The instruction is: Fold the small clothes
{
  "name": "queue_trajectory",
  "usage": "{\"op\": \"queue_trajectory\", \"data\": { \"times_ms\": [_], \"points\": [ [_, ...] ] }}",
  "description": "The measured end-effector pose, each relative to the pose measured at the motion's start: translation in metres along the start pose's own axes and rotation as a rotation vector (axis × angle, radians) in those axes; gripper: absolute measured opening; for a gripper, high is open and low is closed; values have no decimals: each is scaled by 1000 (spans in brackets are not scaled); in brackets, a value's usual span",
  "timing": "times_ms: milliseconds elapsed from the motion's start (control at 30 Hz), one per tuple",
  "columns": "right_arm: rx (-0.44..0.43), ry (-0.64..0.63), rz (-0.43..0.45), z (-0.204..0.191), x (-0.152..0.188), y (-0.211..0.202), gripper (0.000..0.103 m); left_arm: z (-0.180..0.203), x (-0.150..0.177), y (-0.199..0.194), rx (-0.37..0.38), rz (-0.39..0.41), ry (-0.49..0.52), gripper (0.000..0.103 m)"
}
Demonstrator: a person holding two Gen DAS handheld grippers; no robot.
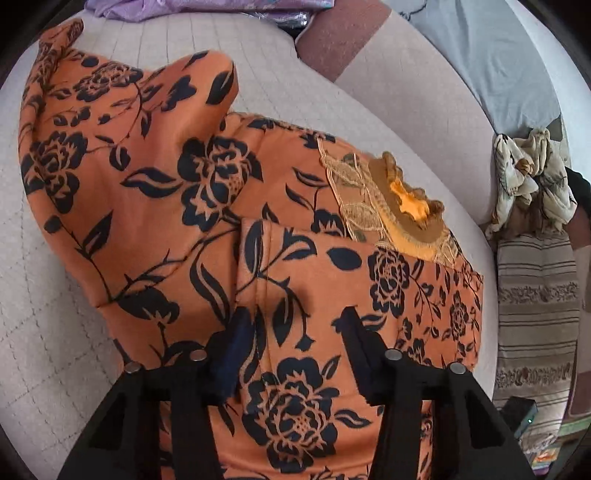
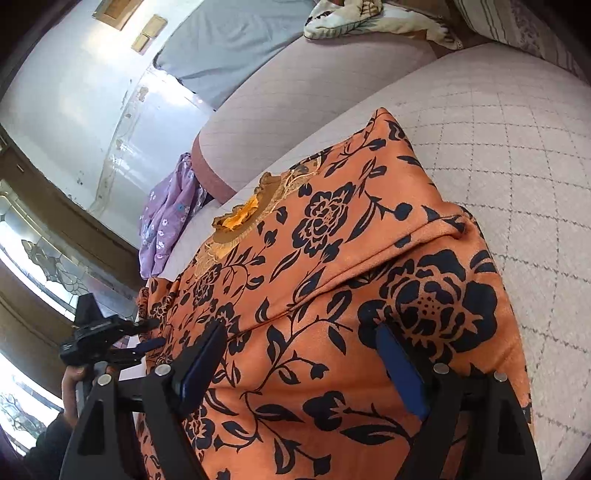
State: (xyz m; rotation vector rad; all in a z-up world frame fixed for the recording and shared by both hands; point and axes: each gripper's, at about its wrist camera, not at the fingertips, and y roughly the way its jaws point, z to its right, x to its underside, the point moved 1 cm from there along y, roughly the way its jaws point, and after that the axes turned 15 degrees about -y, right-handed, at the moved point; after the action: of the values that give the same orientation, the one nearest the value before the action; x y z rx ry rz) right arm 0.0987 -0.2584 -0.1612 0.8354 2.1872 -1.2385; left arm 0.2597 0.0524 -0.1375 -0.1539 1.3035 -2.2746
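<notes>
An orange garment with black flowers (image 1: 207, 192) lies partly folded on a pale quilted cushion (image 1: 44, 295); its lace neckline (image 1: 402, 210) points to the back right. My left gripper (image 1: 295, 325) is open, fingers straddling a folded flap at the garment's near edge. In the right wrist view the same garment (image 2: 332, 258) fills the middle, neckline (image 2: 240, 221) at its far left. My right gripper (image 2: 299, 339) is open over the cloth beside a fold ridge. The left gripper (image 2: 147, 334) shows at the garment's left edge, held by a hand.
A purple flowered cloth (image 2: 166, 221) lies at the cushion's far side, also in the left wrist view (image 1: 147, 7). A cream patterned cloth (image 1: 532, 177) and a striped cushion (image 1: 535, 314) sit to the right. A grey pillow (image 2: 229, 44) and a white wall stand behind.
</notes>
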Motion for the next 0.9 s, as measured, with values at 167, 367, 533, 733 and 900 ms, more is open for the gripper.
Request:
{"op": "queue_trajectory", "data": {
  "times_ms": [167,367,533,733,900],
  "points": [
    [7,-2,4,-2,0,0,85,-6,-3,14,-70,-48,-32,2],
    [4,-1,7,-1,0,0,85,-6,4,-14,-95,70,13,57],
    [12,-9,7,-2,0,0,85,-14,-4,-6,-115,43,23,62],
    [14,-13,7,-1,0,1,85,-13,-8,0,-137,37,13,14],
    [14,-13,7,-1,0,2,85,-11,-6,-4,-136,38,40,15]
  ]
}}
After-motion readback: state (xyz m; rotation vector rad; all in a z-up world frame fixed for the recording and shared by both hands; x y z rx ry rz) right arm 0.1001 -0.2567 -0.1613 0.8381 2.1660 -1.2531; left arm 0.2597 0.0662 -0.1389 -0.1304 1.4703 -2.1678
